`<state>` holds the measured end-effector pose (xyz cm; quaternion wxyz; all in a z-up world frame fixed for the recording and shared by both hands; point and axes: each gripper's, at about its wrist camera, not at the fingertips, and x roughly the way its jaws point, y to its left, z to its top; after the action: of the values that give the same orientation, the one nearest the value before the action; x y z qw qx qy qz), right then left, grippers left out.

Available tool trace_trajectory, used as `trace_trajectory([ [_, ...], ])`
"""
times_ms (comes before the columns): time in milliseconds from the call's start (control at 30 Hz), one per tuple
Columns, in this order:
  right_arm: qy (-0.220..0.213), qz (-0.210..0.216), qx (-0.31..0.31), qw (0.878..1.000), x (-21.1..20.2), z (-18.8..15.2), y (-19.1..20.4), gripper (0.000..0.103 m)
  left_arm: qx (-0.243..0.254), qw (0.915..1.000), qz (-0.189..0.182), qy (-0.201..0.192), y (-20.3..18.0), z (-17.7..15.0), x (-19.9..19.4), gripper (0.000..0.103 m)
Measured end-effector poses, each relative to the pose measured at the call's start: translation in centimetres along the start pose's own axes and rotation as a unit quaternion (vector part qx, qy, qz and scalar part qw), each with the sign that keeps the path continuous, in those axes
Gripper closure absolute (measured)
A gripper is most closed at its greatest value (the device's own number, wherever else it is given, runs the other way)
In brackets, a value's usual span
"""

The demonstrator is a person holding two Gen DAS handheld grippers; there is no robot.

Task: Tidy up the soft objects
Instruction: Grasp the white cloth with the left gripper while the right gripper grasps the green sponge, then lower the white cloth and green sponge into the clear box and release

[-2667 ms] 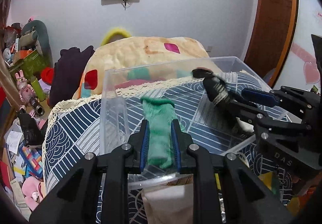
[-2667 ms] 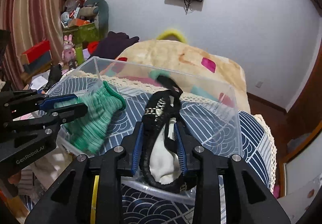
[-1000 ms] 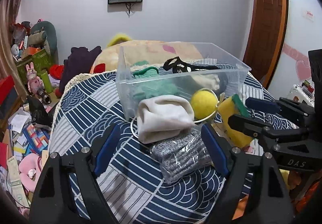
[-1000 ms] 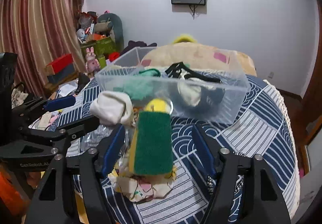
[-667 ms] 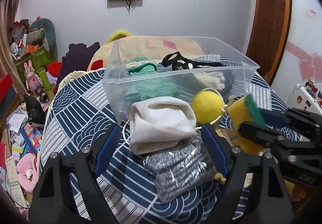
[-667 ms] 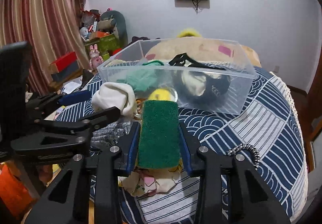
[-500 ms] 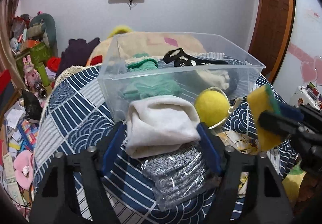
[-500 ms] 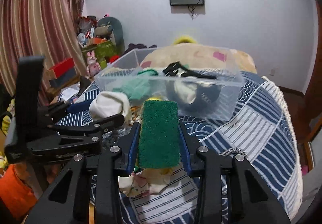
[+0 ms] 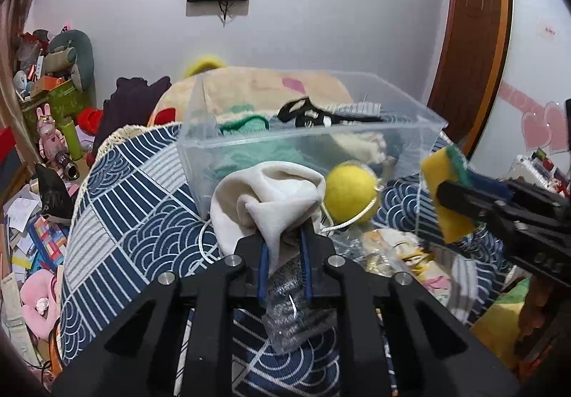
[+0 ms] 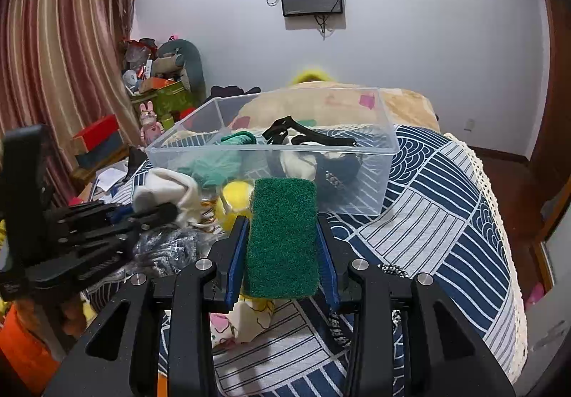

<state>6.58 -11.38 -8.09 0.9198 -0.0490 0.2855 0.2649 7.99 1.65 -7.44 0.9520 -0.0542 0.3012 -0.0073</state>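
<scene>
Since your left gripper [image 9: 284,256] has just closed, pinching the cream cloth [image 9: 266,197] by a fold, and your right gripper [image 10: 282,256] clamps the sponge [image 10: 282,236], lift both well clear of the clear bin [image 10: 357,147]'s near rim before dropping them inside, minding the yellow ball [image 9: 351,191] against its near wall.

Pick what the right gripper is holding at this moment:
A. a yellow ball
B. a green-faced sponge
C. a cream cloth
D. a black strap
B: the right gripper has both pads clamped on the green-and-yellow sponge; the cream cloth is in the left gripper.
</scene>
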Motion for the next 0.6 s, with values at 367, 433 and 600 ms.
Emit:
trace_trajectory([
  [367,-0.014,-0.014,0.003,1.000,-0.9,1.0,-0.6,0.070,-0.009,0.9981,-0.015,-0.059,0.6,2.3,-4.3,0.090],
  [433,-0.019,-0.016,0.002,1.000,-1.1,1.5,-0.7,0.070,-0.011,0.9975,-0.018,-0.068,0.8,2.8,-4.7,0.090],
  [600,-0.036,-0.023,-0.004,0.999,-1.8,2.9,-1.0,0.070,-0.010,0.9959,-0.019,-0.088,1.0,4.4,-5.7,0.090],
])
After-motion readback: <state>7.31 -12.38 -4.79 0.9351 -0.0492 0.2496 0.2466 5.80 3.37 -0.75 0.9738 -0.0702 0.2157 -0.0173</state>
